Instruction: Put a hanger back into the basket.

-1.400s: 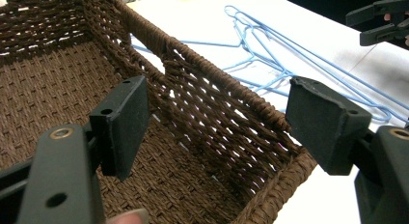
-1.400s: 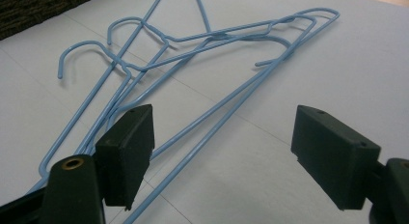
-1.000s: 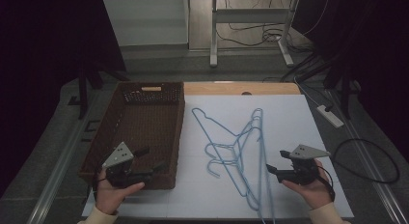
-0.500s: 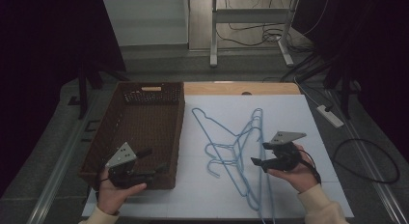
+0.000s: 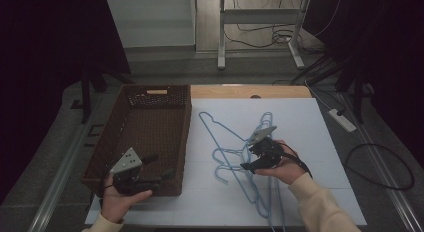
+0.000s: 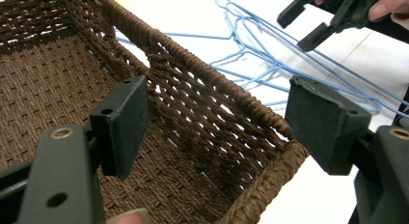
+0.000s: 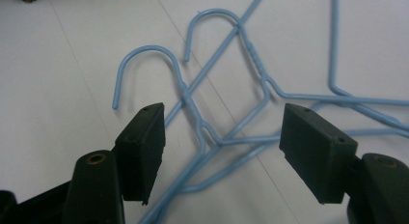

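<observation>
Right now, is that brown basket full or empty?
Empty: the brown basket shows only bare woven floor; the blue hangers lie outside on the table.

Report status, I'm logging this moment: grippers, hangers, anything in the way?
Right gripper over the hangers, closing, nothing gripped. Left gripper open at the basket corner. Hangers tangled on the table.
</observation>
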Tool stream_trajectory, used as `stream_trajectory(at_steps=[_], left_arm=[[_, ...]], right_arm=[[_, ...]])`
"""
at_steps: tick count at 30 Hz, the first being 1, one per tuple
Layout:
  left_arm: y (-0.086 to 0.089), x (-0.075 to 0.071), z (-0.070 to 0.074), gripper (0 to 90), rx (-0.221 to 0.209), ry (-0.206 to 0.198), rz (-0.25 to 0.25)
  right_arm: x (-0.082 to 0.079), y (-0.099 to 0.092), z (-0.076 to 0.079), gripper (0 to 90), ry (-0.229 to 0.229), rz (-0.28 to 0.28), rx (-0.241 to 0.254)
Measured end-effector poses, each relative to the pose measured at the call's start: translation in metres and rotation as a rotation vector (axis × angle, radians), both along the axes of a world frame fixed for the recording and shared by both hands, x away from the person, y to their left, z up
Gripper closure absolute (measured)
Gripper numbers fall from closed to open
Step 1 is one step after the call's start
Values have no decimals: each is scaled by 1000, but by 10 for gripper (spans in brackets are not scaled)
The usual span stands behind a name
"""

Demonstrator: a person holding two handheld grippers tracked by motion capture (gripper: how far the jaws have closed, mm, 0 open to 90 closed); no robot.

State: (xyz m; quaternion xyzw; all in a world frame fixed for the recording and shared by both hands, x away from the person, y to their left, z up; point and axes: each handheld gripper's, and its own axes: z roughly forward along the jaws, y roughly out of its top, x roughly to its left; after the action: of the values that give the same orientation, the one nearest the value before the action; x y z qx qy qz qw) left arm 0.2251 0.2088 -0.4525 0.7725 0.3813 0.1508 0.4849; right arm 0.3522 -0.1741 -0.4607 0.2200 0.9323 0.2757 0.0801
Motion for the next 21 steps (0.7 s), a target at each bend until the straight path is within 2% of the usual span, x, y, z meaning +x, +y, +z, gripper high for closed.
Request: stream_trajectory(at_steps=[5,10,14,18,21], left_arm=[[-1,0,0,250,1,0,-3],[-1,0,1,250,2,0,-3],[-1,0,1,250,0,0,-3],[-1,0,1,250,-3,-1,-1],[-1,-1,1,252,-1,-8,-1]], right_arm=[[7,15,-9,360,27,31,-42],[15,22,-17,403,69,54,-73],[19,28,-23,440,94,93,-104],[20,35,-28,463,93,137,-146],[22,38,-30,524,89,167,-192]])
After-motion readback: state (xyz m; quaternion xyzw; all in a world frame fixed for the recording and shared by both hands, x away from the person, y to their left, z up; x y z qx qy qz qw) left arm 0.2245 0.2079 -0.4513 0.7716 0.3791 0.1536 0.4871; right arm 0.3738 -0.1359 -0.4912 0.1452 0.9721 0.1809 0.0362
